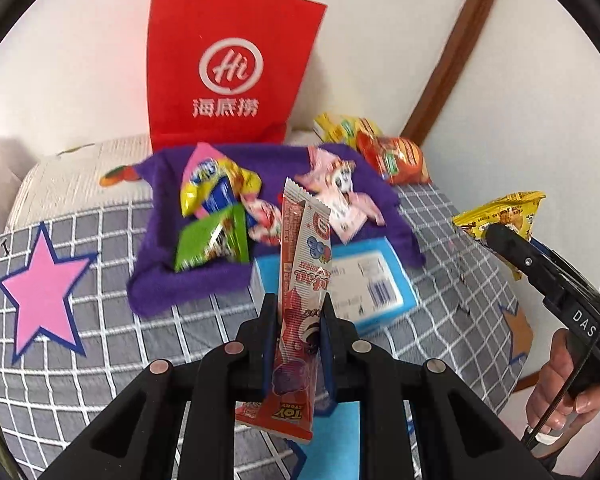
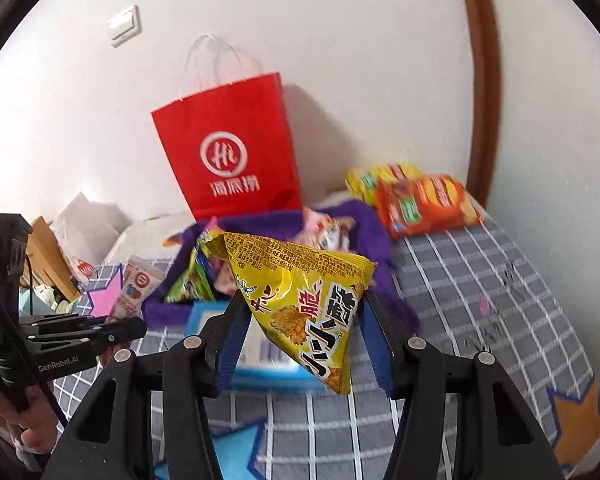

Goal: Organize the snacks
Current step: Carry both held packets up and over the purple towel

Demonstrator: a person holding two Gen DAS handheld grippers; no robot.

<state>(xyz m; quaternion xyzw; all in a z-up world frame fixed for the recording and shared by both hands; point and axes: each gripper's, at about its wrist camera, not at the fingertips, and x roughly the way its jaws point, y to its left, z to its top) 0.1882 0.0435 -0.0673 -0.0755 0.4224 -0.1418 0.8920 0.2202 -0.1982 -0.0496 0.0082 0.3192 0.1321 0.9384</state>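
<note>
Two snacks are held above the bed: the left claw [image 1: 298, 344] pinches a long red wafer stick packet [image 1: 304, 276], the right claw [image 2: 300, 344] a puffy yellow chip bag [image 2: 300, 300]. Both are probably bound for the purple fabric tray [image 1: 204, 280]; each wants lowering well inside before the claws let go.

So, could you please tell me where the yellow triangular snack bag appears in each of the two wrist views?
Left wrist view: the yellow triangular snack bag is at the right edge, clamped in the right gripper.
Right wrist view: it fills the centre, between that gripper's fingers.
Shared landmark: the red paper bag standing against the wall behind the purple tray.
</note>
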